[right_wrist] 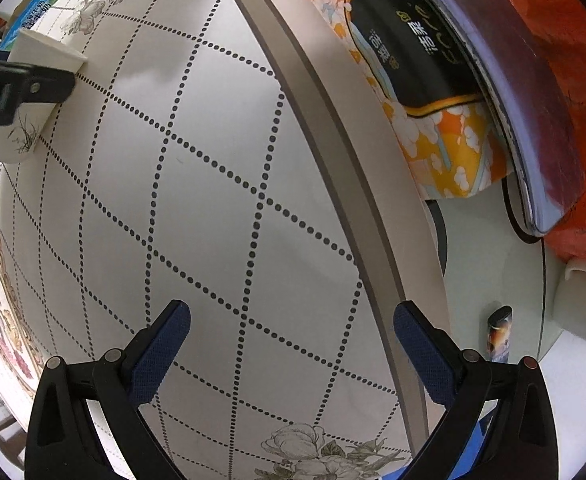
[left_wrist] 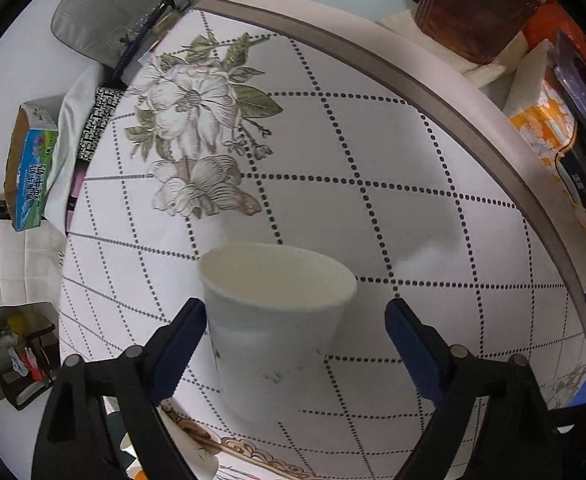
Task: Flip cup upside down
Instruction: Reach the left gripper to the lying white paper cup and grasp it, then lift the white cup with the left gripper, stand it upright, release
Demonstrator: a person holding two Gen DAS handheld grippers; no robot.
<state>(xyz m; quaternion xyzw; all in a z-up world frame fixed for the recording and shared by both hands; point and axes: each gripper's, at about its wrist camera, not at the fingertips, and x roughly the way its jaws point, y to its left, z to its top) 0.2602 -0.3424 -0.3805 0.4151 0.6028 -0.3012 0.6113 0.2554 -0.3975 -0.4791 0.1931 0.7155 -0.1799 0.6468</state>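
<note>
Left wrist view showed your left tool [left_wrist: 295,314] spread wide around the upright paper cup [left_wrist: 277,328] on the worktop [left_wrist: 413,208], one pad touching its side. Only the right wrist view showed your right tool [right_wrist: 291,322] released, holding nothing, beside a tissue pack [right_wrist: 433,112].

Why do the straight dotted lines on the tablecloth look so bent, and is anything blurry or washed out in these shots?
Left wrist view: the fisheye lens bows the tablecloth grid and border; the paper cup between the open left hand-held gripper looks slightly soft; a soft sheen shows beside it. Right wrist view: same bulging, dark rounded corners, and a pale sheen near the cup; the right hand-held gripper is sharp.
</note>
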